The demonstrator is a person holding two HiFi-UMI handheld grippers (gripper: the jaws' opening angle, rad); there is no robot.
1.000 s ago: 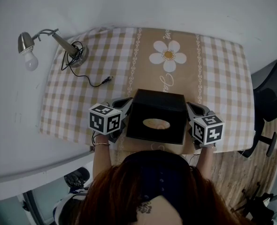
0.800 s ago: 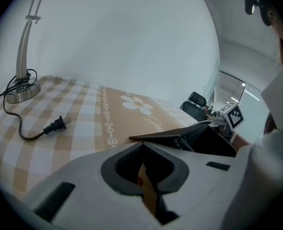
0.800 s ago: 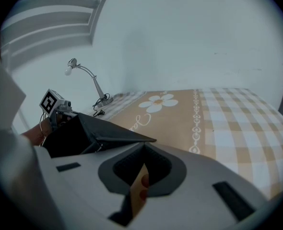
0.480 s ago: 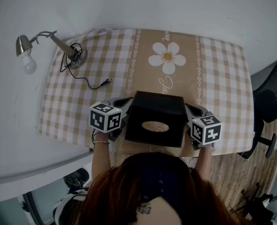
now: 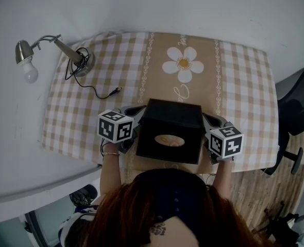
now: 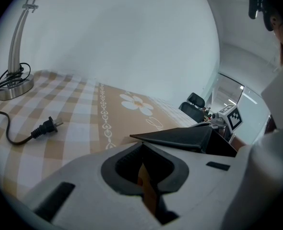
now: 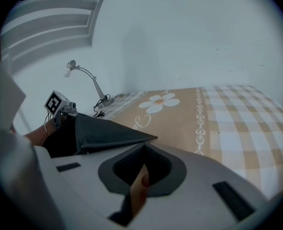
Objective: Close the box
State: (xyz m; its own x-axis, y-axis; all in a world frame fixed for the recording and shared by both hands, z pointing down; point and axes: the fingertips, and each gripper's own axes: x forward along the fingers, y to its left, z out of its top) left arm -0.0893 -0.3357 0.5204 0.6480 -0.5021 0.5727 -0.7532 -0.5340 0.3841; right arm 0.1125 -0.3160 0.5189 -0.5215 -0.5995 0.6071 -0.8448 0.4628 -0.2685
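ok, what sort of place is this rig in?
Probably a home or small office room: a checked flower tablecloth, a desk lamp, and an office chair on wood flooring.

The black box (image 5: 170,130) filled the near middle of the table (image 5: 245,86). The left gripper (image 5: 133,116) stood close beside its left side and the right gripper (image 5: 209,121) close beside its right, each with jaws together, so both flanks were blocked. Beyond the box the checked cloth lay open to the far edge and across the right half. The far left corner was taken by the desk lamp (image 5: 64,48), whose cord and plug (image 5: 117,89) trailed toward the middle, and an office chair (image 5: 296,107) stood off the table's right end.
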